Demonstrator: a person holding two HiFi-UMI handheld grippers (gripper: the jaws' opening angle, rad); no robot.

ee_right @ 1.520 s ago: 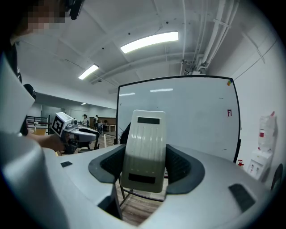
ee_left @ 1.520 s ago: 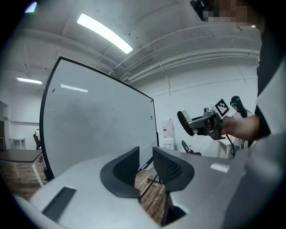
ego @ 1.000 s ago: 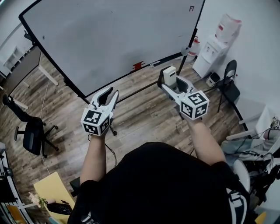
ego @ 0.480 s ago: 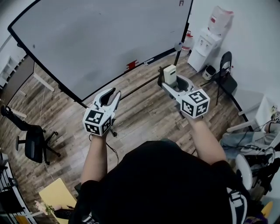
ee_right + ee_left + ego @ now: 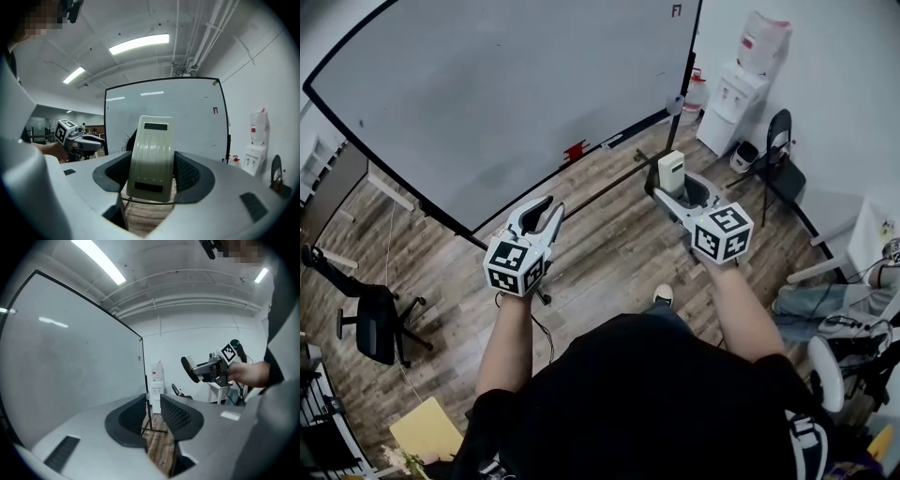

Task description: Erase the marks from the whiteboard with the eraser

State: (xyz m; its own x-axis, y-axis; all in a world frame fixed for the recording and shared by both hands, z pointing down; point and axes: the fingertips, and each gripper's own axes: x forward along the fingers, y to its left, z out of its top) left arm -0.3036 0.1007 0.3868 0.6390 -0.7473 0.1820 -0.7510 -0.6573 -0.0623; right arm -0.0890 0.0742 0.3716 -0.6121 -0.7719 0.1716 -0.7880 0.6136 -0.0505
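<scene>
Clamping eraser (image 5: 151,157), right gripper (image 5: 153,174); whiteboard (image 5: 506,84) top cropped.

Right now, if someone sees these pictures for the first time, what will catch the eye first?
The big, almost blank whiteboard fills the upper left of the head view. In front of it, the right gripper is shut on a pale eraser that stands upright between its jaws. The left gripper is open and holds nothing.

Black short-sleeved shirt (image 5: 656,394), grey left claw (image 5: 553,204), grey right claw (image 5: 676,185), black-and-white marker cubes (image 5: 514,267)
</scene>
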